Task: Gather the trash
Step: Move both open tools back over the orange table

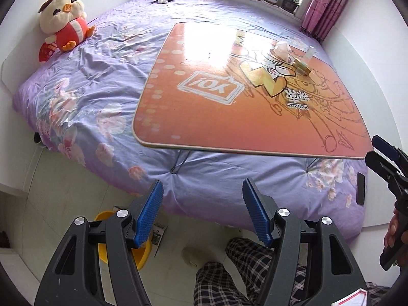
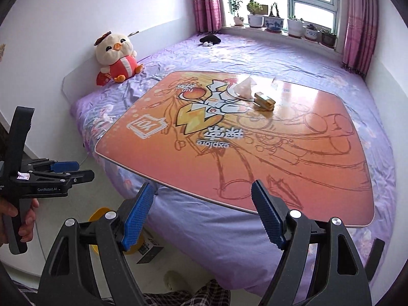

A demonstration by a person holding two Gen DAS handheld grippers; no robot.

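Two tongs, left (image 1: 204, 211) and right (image 2: 204, 219), wide open and empty, level before the orange table (image 2: 255, 165)

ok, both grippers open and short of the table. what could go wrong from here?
1. The crumpled tissue, gold wrapper and clear plastic scrap sit close together on the far side of the folding table; a long reach might knock one.
2. The table stands on soft bedding, so pressing down may tip it.
3. The yellow bin sits low on the floor; drops could miss.
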